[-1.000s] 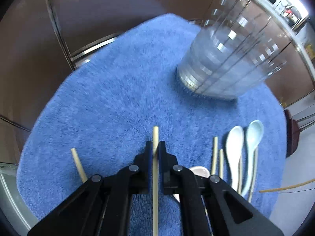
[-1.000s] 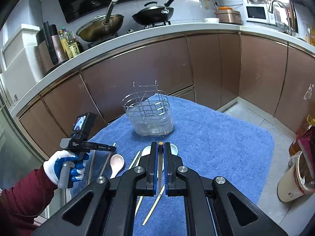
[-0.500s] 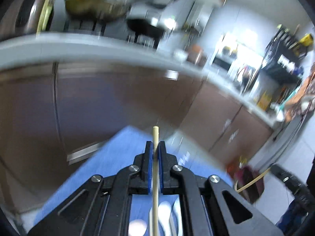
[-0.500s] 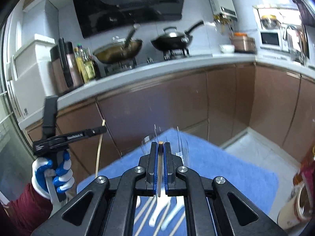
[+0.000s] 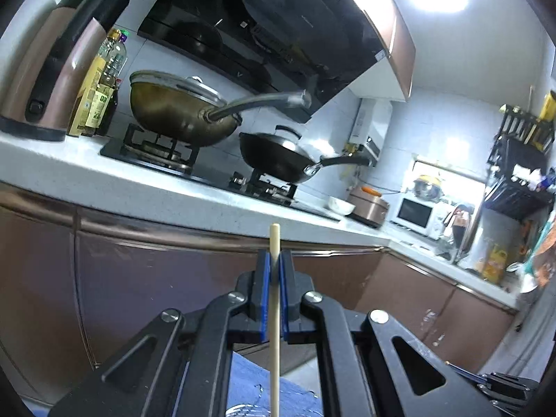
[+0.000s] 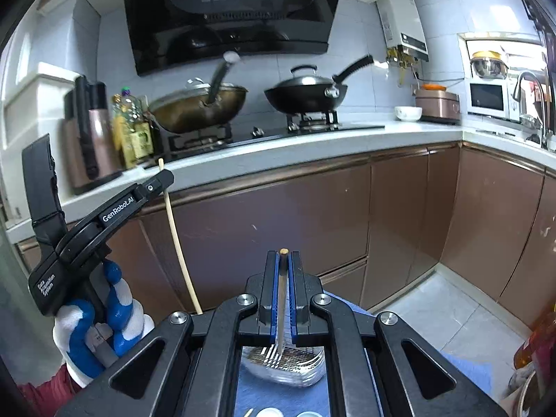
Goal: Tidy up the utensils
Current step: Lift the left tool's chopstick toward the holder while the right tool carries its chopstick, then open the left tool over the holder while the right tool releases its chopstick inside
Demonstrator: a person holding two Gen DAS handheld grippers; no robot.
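Observation:
My left gripper (image 5: 274, 257) is shut on a pale wooden chopstick (image 5: 274, 330) that hangs straight down from its pads. It is held high and level, facing the stove counter. In the right wrist view the same left gripper (image 6: 166, 175), in a gloved hand (image 6: 104, 316), carries that chopstick (image 6: 177, 243) at the left. My right gripper (image 6: 284, 255) is shut on a second chopstick (image 6: 282, 299), whose tip pokes out above the pads. Below it stands the clear wire-framed utensil holder (image 6: 285, 361) on the blue towel (image 6: 462, 368). Two ceramic spoons (image 6: 271, 413) show at the bottom edge.
Brown cabinet doors (image 6: 312, 222) and a white counter (image 6: 278, 153) with two woks (image 6: 305, 99) on a stove stand behind the towel. Bottles (image 6: 531, 344) stand on the floor at the right. A kettle (image 5: 52, 69) and oil bottles sit on the counter's left.
Both grippers rose from the towel with their chopsticks. The left one swung from pointing down at the towel to level. The right one came over the holder.

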